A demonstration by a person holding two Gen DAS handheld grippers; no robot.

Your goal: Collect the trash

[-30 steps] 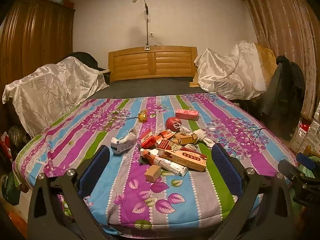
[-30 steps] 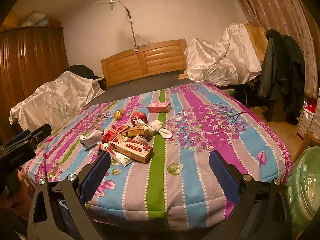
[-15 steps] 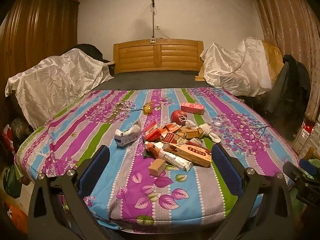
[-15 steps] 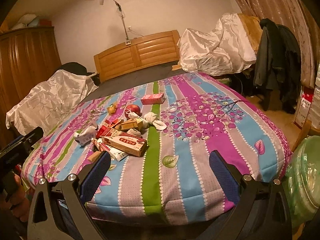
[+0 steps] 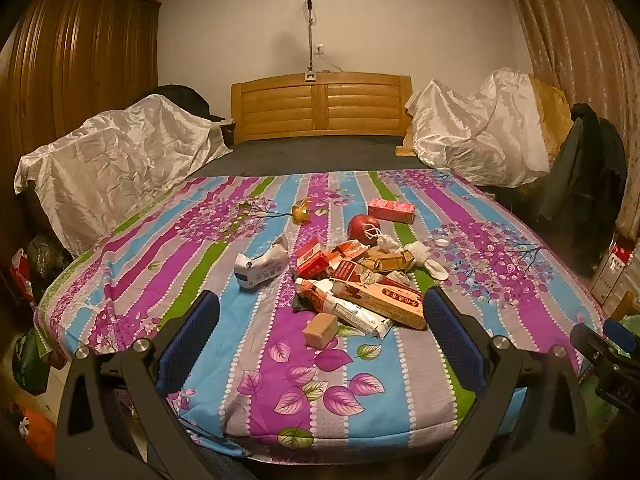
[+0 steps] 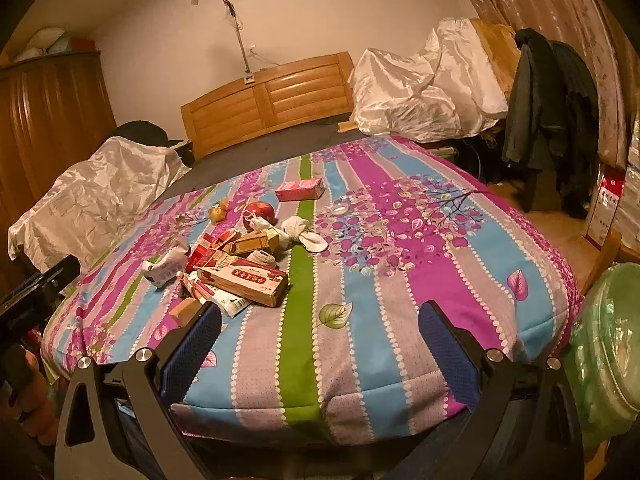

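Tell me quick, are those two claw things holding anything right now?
Left gripper: open, holding nothing, above the bed's near edge.
Right gripper: open, holding nothing.

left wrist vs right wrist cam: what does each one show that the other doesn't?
Left wrist only: the left gripper, open, and a red bag on the floor beside the bed.
Right wrist only: the right gripper, open, and a green plastic-lined bin at the bed's right corner.
Both: the striped floral bedspread with the trash pile, including the long orange box, red apple and pink box.
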